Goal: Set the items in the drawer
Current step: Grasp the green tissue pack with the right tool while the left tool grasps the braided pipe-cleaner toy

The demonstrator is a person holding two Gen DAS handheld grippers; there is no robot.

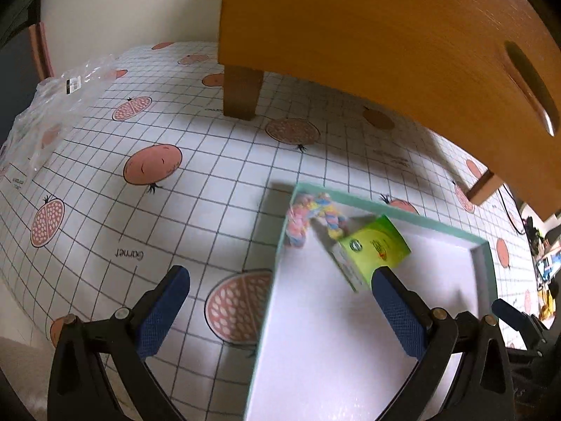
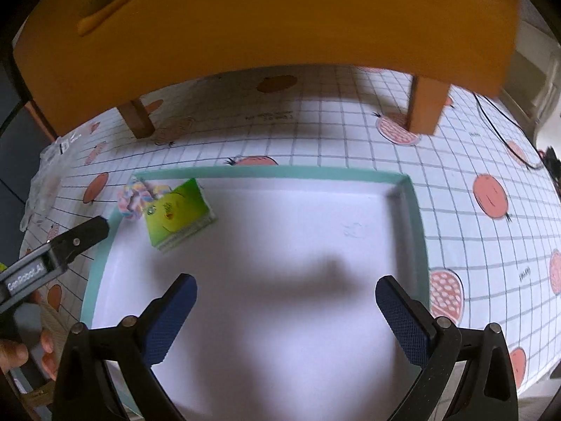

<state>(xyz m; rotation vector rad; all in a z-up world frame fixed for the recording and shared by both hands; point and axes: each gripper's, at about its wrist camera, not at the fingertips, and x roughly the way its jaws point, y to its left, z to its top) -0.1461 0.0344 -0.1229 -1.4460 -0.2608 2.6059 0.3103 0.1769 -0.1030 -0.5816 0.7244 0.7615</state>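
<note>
A shallow drawer [image 2: 419, 231] with a mint-green rim and white floor lies on the gridded tablecloth [image 1: 217, 182], which is printed with pomegranates, just in front of a raised wooden cabinet [image 2: 280, 21] standing on short legs. Inside the drawer, in its far left corner as the right wrist view shows it, sits a green carton [image 2: 177, 215], tilted, with one edge lifted off the white floor. Touching the carton on its corner side is a pastel braided rope toy [image 2: 135, 198] in pink, yellow and blue, draped against the drawer's rim. The rest of the drawer's floor is bare apart from shadows. The left gripper [image 1: 280, 280] hovers over the drawer's left rim, its blue-padded jaws spread wide with nothing between them; one finger lies outside the drawer over the tablecloth, the other above the drawer floor near the carton. The right gripper [image 2: 285, 289] hangs over the near middle of the drawer, jaws likewise wide apart and holding nothing. Well left of the drawer, at the cloth's edge, lies a crumpled clear plastic bag [image 1: 52, 112].
</note>
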